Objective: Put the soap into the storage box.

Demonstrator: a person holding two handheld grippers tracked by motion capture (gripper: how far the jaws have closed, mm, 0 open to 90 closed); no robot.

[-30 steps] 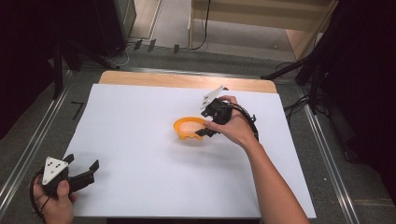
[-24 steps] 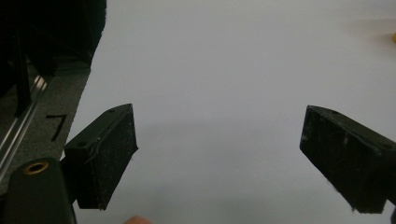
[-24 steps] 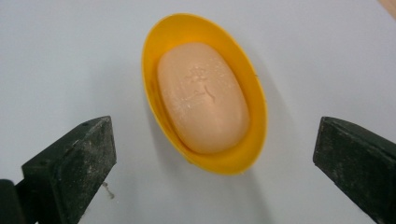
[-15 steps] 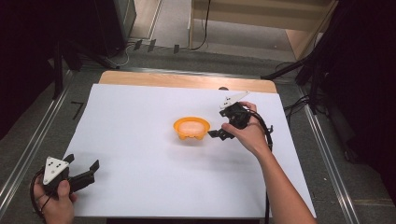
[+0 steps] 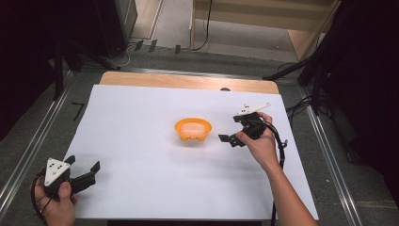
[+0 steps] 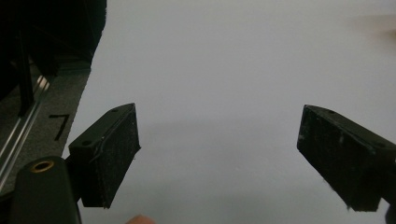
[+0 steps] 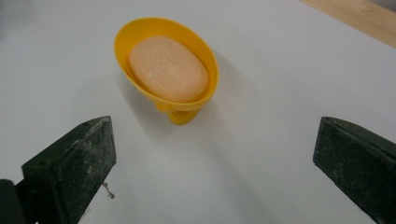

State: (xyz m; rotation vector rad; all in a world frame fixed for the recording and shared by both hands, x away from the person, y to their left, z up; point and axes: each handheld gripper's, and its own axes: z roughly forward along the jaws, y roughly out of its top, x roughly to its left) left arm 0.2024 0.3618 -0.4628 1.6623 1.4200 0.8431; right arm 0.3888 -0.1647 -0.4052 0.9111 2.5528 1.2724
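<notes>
We are seeing the yellow soap dish [image 5: 193, 129] sitting near the middle of the white table cover [image 5: 141, 188], with a pale orange soap bar [image 7: 168, 69] lying in it. The right gripper [image 5: 235, 132] is hovering just to the dish's right with its jaws spread wide, empty and pointing toward the dish, apart from it. The left gripper [image 5: 83, 173] is resting at the near left corner, well apart from the dish, its jaws also spread, seemingly just above the sheet.
</notes>
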